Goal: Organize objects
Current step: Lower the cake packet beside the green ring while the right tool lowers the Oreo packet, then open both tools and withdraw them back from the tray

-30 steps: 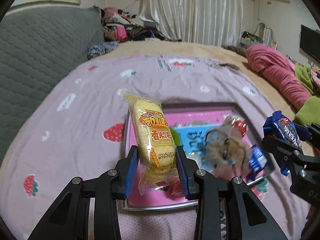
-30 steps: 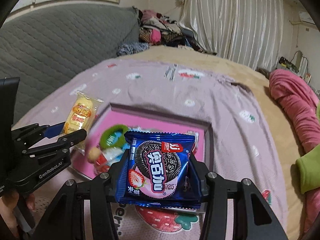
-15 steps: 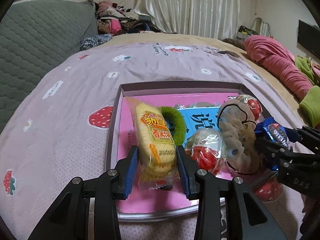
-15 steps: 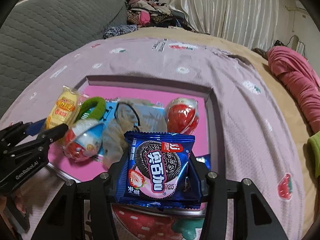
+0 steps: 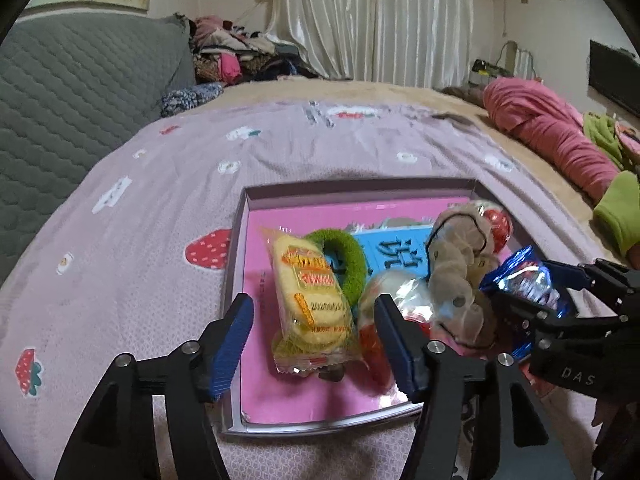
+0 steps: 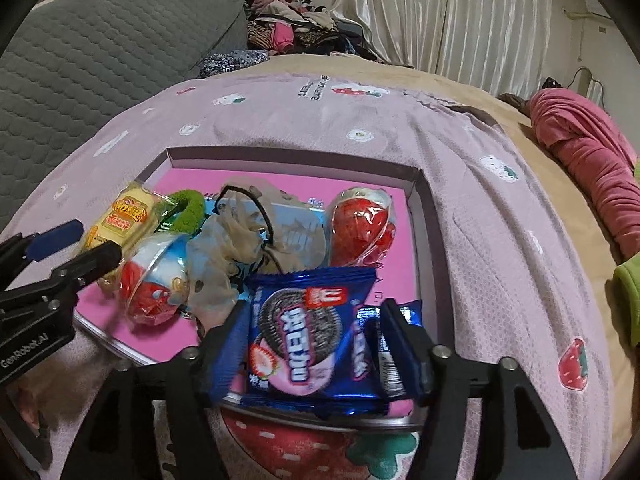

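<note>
Landmark: the pink tray (image 5: 256, 400) is lying on the strawberry-print bedspread (image 5: 120, 280).
Left gripper (image 5: 316, 344): its jaws have just been opening and are standing spread, clear of both sides of the yellow cake packet (image 5: 310, 304) lying between them.
Yellow cake packet: it is resting in the tray's near left part, leaning against the green hair tie (image 5: 346, 264).
Right gripper (image 6: 316, 344): its jaws have just been opening too; the pads are sitting apart from the blue cookie packet (image 6: 312, 340).
Blue cookie packet: it is lying over the tray's near right edge, partly covering a second blue packet (image 6: 394, 348).
Other contents: a beige scrunchie (image 6: 236, 236) is sitting mid-tray between two red foil eggs (image 6: 362, 228).
</note>
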`<state>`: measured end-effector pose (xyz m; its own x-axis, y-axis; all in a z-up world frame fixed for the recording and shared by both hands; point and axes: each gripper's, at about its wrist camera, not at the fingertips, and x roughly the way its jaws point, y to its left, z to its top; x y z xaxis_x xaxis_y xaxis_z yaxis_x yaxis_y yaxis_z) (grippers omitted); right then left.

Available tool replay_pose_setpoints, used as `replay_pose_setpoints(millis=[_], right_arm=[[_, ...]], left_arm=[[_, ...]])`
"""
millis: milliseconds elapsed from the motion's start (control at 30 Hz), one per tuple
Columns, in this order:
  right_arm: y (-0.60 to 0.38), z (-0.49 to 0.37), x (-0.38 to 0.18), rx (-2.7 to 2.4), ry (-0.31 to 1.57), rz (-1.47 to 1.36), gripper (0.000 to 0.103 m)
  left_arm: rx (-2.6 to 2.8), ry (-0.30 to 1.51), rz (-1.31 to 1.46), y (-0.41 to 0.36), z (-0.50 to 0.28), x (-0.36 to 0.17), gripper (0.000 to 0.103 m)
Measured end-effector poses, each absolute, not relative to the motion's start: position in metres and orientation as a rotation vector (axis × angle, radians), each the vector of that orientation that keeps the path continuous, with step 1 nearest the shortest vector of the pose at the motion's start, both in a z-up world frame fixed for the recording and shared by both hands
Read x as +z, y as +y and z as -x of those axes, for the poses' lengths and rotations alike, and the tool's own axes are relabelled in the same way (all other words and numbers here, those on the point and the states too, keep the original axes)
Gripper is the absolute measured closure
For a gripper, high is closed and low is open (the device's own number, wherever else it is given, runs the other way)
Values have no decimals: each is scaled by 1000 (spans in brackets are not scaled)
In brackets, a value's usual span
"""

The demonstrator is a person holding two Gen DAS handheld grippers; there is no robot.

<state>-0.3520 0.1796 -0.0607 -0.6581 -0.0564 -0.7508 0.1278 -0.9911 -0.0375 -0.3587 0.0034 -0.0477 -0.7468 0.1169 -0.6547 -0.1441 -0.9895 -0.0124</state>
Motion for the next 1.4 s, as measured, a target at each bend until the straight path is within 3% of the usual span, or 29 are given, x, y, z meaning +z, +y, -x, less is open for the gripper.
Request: replay_pose_setpoints(millis=[267, 333, 867, 933, 1000, 1400], right_arm=[[181, 343, -49, -2794, 133, -1218, 32], [182, 341, -45, -2801, 132, -1213, 31], [187, 302, -14, -2836, 119, -1164, 17], [188, 295, -4, -2840, 121, -1137, 13], [189, 287, 8, -2851, 114, -1118, 12], [190, 239, 71, -2845, 18, -979, 8]], left_arm=[[2828, 47, 1035, -1, 354, -39, 31], [2849, 39, 1049, -3, 352, -37, 21], [2922, 66, 1060, -8, 301, -19, 19], [2941, 83, 1037, -7, 291, -12, 6], [2946, 98, 1041, -7, 283, -6, 0], [2969, 59, 962, -20, 229, 56, 0]])
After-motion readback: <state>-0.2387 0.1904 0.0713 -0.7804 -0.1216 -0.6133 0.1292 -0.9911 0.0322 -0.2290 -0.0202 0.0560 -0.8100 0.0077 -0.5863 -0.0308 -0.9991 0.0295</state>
